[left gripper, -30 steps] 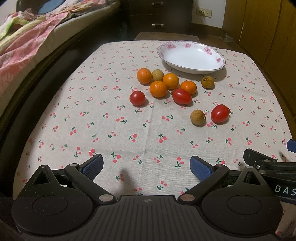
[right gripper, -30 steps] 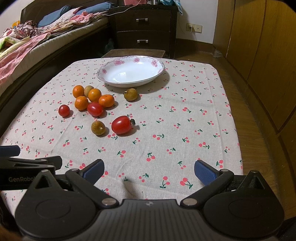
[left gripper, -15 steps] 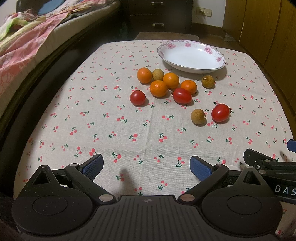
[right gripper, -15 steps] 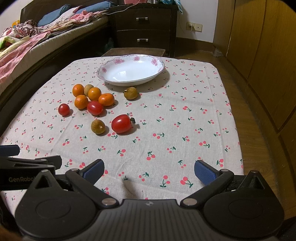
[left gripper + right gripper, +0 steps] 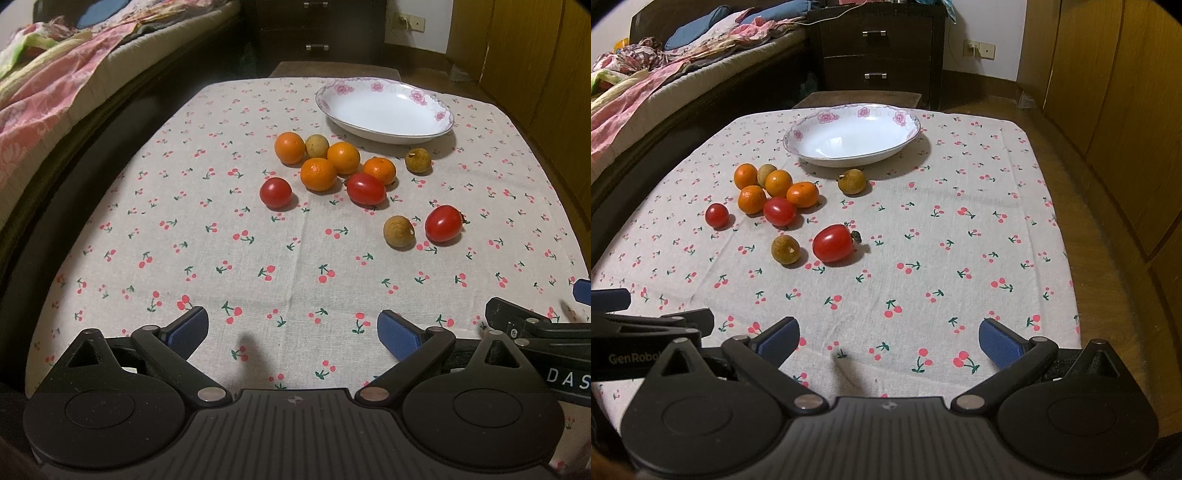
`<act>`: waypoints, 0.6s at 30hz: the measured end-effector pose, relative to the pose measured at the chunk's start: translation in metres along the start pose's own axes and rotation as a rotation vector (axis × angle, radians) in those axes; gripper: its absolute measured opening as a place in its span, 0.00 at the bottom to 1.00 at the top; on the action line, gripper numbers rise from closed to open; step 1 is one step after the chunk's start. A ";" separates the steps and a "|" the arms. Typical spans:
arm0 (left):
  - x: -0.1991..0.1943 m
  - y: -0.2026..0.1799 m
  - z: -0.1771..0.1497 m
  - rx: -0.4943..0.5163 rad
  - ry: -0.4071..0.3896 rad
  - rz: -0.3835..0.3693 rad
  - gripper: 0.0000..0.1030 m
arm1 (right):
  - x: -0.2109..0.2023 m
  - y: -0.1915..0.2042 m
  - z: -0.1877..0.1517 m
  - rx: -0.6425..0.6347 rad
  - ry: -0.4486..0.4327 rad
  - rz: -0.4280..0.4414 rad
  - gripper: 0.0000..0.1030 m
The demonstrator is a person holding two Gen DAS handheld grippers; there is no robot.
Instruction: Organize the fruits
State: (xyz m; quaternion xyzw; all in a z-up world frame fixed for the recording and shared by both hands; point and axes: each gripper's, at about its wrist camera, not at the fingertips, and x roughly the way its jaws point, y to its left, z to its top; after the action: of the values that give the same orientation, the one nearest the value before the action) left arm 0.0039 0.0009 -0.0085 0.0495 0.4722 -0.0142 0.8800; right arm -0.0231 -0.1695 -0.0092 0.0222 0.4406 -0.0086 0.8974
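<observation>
Several small oranges (image 5: 318, 173) (image 5: 752, 199), three red tomatoes (image 5: 443, 223) (image 5: 833, 243) and three brown longans (image 5: 399, 231) (image 5: 785, 249) lie loose on the cherry-print tablecloth. A white bowl with a pink flower rim (image 5: 439, 114) (image 5: 798, 134) stands empty behind them. My left gripper (image 5: 292, 329) is open and empty near the table's front edge, well short of the fruit. My right gripper (image 5: 888, 336) is open and empty, also at the front edge, to the right of the left one.
A bed with pink bedding (image 5: 635, 96) runs along the left. A dark drawer chest (image 5: 879, 55) stands behind the table. Wooden cupboard doors (image 5: 1108, 92) line the right. The table's right edge (image 5: 1067, 236) drops to the wooden floor.
Both grippers have edged slightly forward toward the fruit. Nothing on the table has moved.
</observation>
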 end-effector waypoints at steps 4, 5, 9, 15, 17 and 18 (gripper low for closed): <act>0.002 0.000 0.001 -0.003 0.005 0.002 0.97 | 0.003 0.000 0.001 0.002 0.007 0.001 1.00; 0.003 -0.001 0.001 -0.003 0.006 0.003 0.97 | 0.004 0.000 0.002 0.002 0.010 0.001 1.00; 0.006 -0.001 0.004 0.006 0.002 0.003 0.97 | 0.008 -0.001 0.004 -0.002 0.016 0.005 1.00; 0.011 0.002 0.009 -0.014 -0.004 -0.012 0.95 | 0.012 0.001 0.013 -0.014 0.004 0.032 0.96; 0.013 0.001 0.010 -0.007 -0.004 -0.016 0.94 | 0.015 0.003 0.017 -0.027 0.007 0.045 0.93; 0.014 0.001 0.011 0.003 -0.004 -0.019 0.94 | 0.016 0.003 0.018 -0.030 0.012 0.054 0.92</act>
State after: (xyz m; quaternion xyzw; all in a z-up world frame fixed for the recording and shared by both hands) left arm 0.0213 0.0010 -0.0142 0.0463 0.4710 -0.0231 0.8806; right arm 0.0017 -0.1676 -0.0108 0.0207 0.4451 0.0222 0.8950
